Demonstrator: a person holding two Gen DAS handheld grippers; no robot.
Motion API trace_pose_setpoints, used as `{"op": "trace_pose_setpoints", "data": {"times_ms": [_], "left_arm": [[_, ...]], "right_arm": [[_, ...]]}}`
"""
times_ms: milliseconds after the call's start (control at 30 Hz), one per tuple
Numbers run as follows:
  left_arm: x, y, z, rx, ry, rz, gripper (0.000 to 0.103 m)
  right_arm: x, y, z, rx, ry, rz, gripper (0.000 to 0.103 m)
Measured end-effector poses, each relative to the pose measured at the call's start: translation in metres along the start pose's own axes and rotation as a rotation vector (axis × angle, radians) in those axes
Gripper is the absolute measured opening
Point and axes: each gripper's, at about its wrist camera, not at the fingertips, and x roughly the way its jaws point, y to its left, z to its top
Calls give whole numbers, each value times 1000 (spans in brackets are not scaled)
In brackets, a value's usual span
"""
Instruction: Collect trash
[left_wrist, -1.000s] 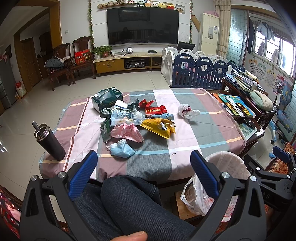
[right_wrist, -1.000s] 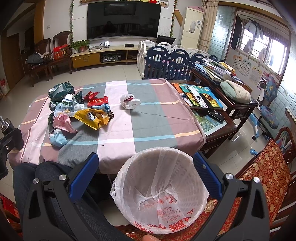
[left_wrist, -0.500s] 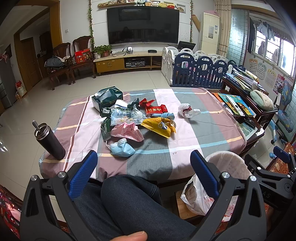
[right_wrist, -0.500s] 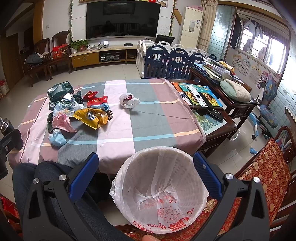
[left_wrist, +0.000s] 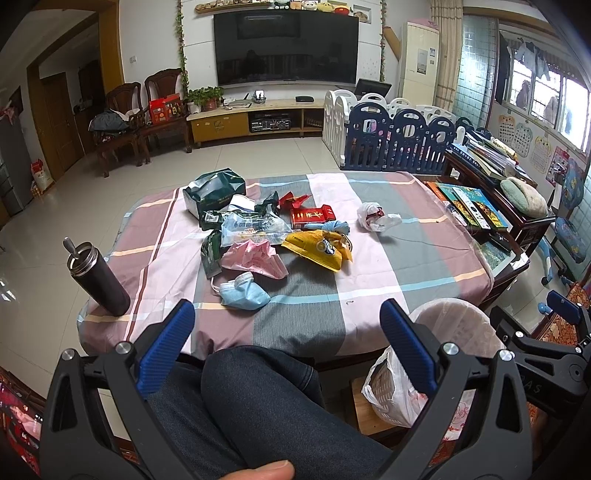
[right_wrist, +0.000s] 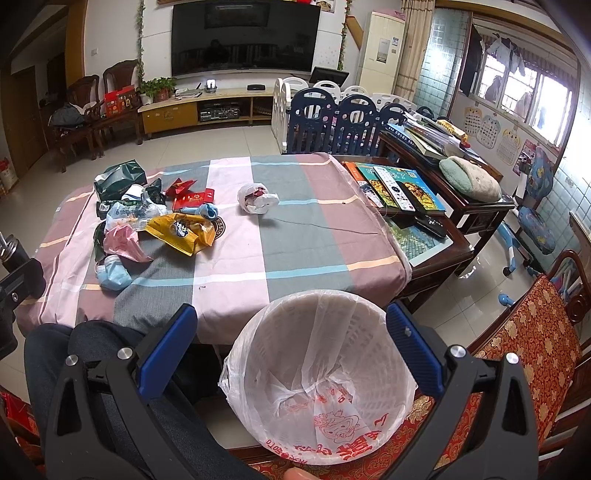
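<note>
Collection looks not yet begun. The left gripper (left_wrist: 282, 336) and right gripper (right_wrist: 291, 341) both hang over the person's lap with fingers spread wide, holding nothing. The trash lies heaped on the bench (left_wrist: 406, 236) toward 11 o'clock: blue face mask (left_wrist: 242, 291), pink bag (left_wrist: 255, 254), yellow packet (left_wrist: 317, 249). The lined bin (right_wrist: 321, 387) appears empty at 6 o'clock. Next, one gripper likely reaches forward for the mask, the nearest piece.

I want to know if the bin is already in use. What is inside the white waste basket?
The waste basket holds only a white plastic liner with red print; no trash shows. The liner hides the basket's floor.
</note>
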Motion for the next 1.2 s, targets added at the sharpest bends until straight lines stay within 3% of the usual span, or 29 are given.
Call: {"op": "trace_pose_setpoints", "data": {"times_ms": [200,300,433,467,533,600,633,700,767,900,967,1200], "left_arm": [[12,4,-3,-10,27,17,100],[26,13,-2,-29,45,44,100],[42,36,-4,-81,55,90,100],[47,43,-4,-97,54,106,100],[53,59,-6,-135,52,131,100],[61,75,-7,-180,57,128,96],[64,83,-8,-198,60,126,93],[71,95,-10,-229,70,135,78],[79,106,-14,-249,72,144,72],[98,126,-21,-306,109,156,72],[109,139,-26,-345,129,172,72],[136,191,-49,-532,154,240,73]], "right_arm": [[6,-3,-2,-10,0,-23,100],[15,-3,9,-27,-1,-75,100],[35,-4,25,-1,27,-61,99],[41,-2,28,4,38,-54,96],[58,7,34,-5,83,-56,71],[78,21,38,-12,111,-45,59],[86,26,40,-5,121,-32,52],[103,40,42,16,150,21,48],[119,59,43,11,175,65,48],[139,95,44,-32,195,117,49],[148,107,45,-54,202,136,54],[186,105,48,-38,236,192,67]]}}
